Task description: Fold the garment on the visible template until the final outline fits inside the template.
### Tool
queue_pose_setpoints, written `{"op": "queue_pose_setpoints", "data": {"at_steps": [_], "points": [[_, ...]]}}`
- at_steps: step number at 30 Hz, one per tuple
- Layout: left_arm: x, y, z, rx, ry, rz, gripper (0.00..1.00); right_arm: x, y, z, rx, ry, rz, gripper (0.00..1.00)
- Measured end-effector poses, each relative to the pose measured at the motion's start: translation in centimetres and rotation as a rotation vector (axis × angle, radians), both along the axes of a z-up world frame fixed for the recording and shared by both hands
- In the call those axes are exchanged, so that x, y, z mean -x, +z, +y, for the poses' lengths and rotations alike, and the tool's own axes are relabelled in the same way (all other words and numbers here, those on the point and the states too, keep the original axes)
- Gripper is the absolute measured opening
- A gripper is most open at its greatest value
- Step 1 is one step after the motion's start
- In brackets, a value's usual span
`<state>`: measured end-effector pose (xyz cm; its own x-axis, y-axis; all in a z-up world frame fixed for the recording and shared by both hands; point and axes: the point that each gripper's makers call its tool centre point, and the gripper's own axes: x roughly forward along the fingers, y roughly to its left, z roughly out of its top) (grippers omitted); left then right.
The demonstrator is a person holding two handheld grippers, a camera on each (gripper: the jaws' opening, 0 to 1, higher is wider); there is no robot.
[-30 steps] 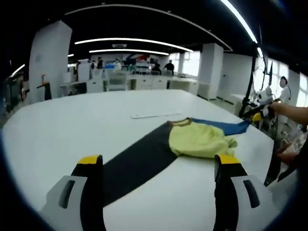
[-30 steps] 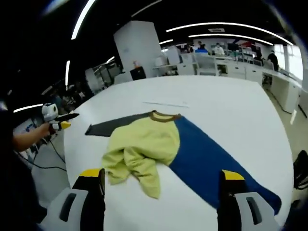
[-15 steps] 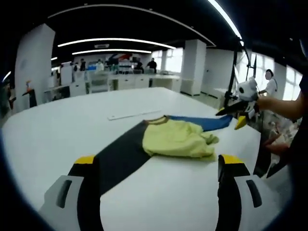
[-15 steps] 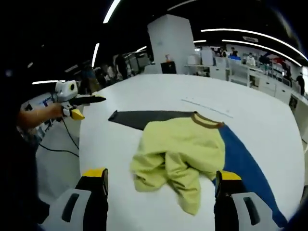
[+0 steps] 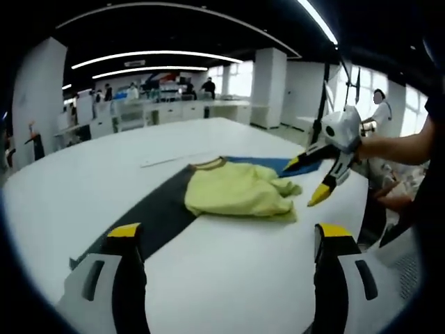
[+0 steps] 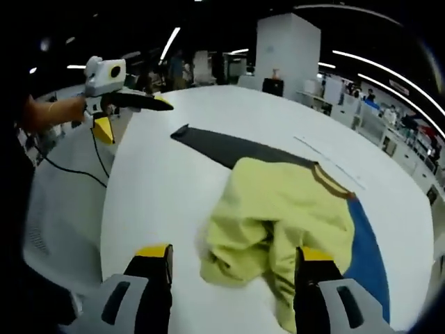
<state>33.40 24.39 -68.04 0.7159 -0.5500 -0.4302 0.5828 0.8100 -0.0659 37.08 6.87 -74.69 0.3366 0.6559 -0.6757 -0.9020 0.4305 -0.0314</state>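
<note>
A garment lies crumpled on the white table (image 5: 229, 278). Its yellow body (image 5: 233, 195) (image 6: 278, 216) is bunched up, with a brown collar on the far side. A dark sleeve (image 5: 149, 216) (image 6: 222, 146) stretches flat to one side and a blue sleeve (image 5: 271, 165) (image 6: 365, 257) to the other. My left gripper (image 5: 229, 236) is open, low over the table, short of the dark sleeve. My right gripper (image 6: 235, 257) is open right in front of the bunched yellow hem. Each gripper also appears in the other's view, right gripper (image 5: 300, 185) and left gripper (image 6: 135, 120), both open and empty.
A thin pale strip (image 5: 174, 158) (image 6: 334, 163) lies on the table beyond the collar. The table's rounded edge (image 6: 104, 209) runs close by, with a cable (image 6: 69, 174) on the floor. Desks, a white pillar (image 6: 288, 49) and people stand far behind.
The right gripper has moved in close to the yellow hem. In the left gripper view it has come in from the right over the blue sleeve. The garment itself lies as before.
</note>
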Motion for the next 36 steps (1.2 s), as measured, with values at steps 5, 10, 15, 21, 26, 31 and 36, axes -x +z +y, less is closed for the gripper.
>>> {"op": "queue_pose_setpoints", "data": {"at_steps": [5, 10, 15, 21, 26, 31, 36], "points": [[0.9, -0.7, -1.1, -0.002, -0.031, 0.024, 0.97, 0.3, -1.1, 1.1, 0.013, 0.015, 0.004, 0.48], [1.1, -0.7, -1.8, -0.008, -0.047, 0.019, 0.96, 0.3, -2.4, 1.8, 0.027, 0.010, 0.009, 0.40], [1.2, -0.9, -2.3, -0.016, -0.063, 0.020, 0.96, 0.0, -3.6, 2.0, 0.065, 0.008, -0.011, 0.33], [1.5, -1.0, -2.4, -0.009, -0.060, 0.024, 0.95, -0.1, -5.1, 1.8, 0.117, 0.022, -0.025, 0.27], [1.7, -1.5, -2.1, -0.020, -0.054, 0.036, 0.95, -0.1, -5.5, 1.8, 0.109, 0.004, -0.003, 0.22], [1.6, -1.6, -1.8, -0.020, -0.044, 0.043, 0.94, -0.4, -5.5, 1.7, 0.104, -0.010, 0.015, 0.07], [1.6, -1.7, -1.8, -0.029, -0.050, 0.044, 0.94, -0.5, -4.0, 2.0, 0.042, -0.021, 0.068, 0.03]]}}
